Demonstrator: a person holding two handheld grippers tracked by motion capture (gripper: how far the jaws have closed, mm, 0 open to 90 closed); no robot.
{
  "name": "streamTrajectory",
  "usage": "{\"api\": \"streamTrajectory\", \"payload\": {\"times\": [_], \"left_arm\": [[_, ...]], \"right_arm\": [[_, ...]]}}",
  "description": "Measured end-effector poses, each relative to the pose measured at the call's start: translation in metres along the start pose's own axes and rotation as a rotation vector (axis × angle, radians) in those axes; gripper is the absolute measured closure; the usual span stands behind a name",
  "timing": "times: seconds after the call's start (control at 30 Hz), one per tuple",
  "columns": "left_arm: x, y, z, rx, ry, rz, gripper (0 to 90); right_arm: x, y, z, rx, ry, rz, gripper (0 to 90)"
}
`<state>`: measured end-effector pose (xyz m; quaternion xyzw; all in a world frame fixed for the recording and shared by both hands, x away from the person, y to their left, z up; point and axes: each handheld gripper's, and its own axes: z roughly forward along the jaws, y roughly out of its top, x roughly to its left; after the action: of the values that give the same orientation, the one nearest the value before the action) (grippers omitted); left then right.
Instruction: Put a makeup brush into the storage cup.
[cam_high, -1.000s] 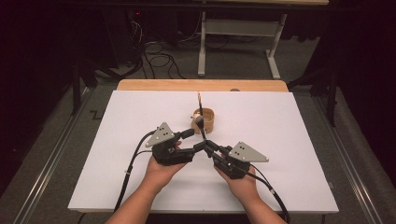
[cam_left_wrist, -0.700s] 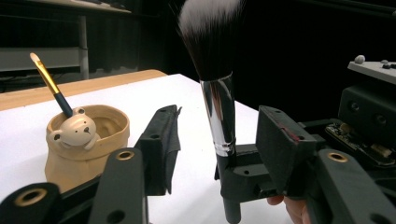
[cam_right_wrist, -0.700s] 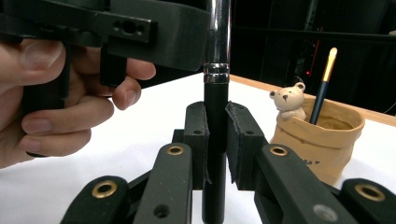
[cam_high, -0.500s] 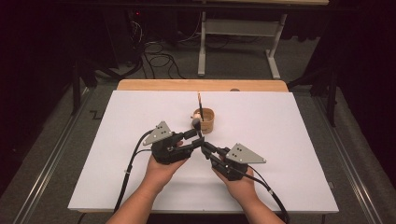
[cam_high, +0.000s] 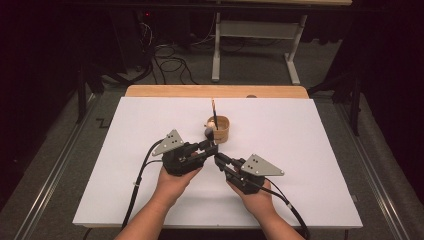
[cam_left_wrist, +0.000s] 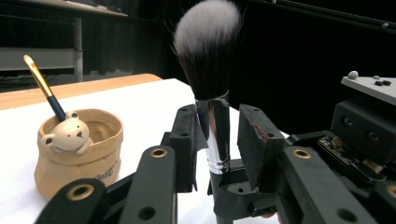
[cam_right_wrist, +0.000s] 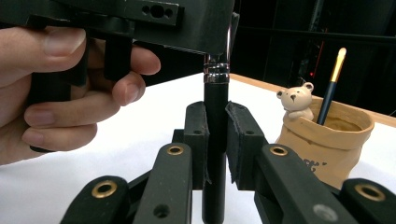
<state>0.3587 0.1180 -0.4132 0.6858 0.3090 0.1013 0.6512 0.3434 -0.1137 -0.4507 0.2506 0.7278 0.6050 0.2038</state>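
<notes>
The white surface (cam_high: 310, 150) looked as before, w/ the cup (cam_high: 220, 129) near its middle, a thin brush (cam_high: 214, 111) inside. Both hands had slid slightly right since 1 s ago. Left tongs (cam_left_wrist: 217, 140) sat spread round the makeup brush (cam_left_wrist: 210, 70); right tongs (cam_right_wrist: 217, 140) pinched its handle upright, just in front of the cup. Prob. a handover underway.

On the table (cam_high: 320, 150) the cup (cam_high: 220, 131) stands behind the 2 grippers, near the middle. In it a thin brush (cam_high: 214, 112) leans, with a bear figure (cam_left_wrist: 67, 136) on its rim. The left gripper (cam_high: 207, 148) lies left of the right gripper (cam_high: 220, 161), tips meeting in front of the cup. Between them a big brush (cam_left_wrist: 208, 65) stands upright, its handle (cam_right_wrist: 215, 140) between the right gripper's jaws, the left gripper higher up on it.
</notes>
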Motion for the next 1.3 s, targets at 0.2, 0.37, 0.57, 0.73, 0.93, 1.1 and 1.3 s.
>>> {"api": "streamTrajectory", "payload": {"times": [0.2,0.37,0.57,0.73,0.93,1.1,1.3], "left_arm": [[-0.0002,0.0,-0.0002,-0.001,0.006,0.001,73.5],[0.0006,0.0004,0.0001,-0.002,-0.001,-0.005,74.7],[0.0002,0.0003,0.0006,-0.004,-0.006,-0.005,75.7],[-0.0002,0.0005,0.0007,-0.002,-0.009,0.0,76.3],[-0.0005,0.0004,0.0007,-0.001,-0.009,0.004,76.4],[-0.001,0.0004,0.001,-0.001,-0.008,0.007,76.5],[-0.0014,0.0009,0.0006,0.001,-0.011,0.01,76.5]], "right_arm": [[0.0003,0.0001,0.0003,-0.006,-0.001,-0.001,80.6],[0.0002,0.0002,0.0004,-0.012,0.001,0.001,80.6],[0.0002,0.0001,0.0003,-0.007,-0.003,-0.002,80.5],[0.0003,0.0001,0.0002,-0.009,-0.006,-0.005,80.4],[0.0004,-0.0001,0.0002,-0.004,-0.005,-0.001,80.3],[0.0003,0.0,0.0002,-0.003,-0.004,0.002,80.1],[0.0001,0.0005,-0.0005,0.002,-0.002,0.005,79.7]]}}
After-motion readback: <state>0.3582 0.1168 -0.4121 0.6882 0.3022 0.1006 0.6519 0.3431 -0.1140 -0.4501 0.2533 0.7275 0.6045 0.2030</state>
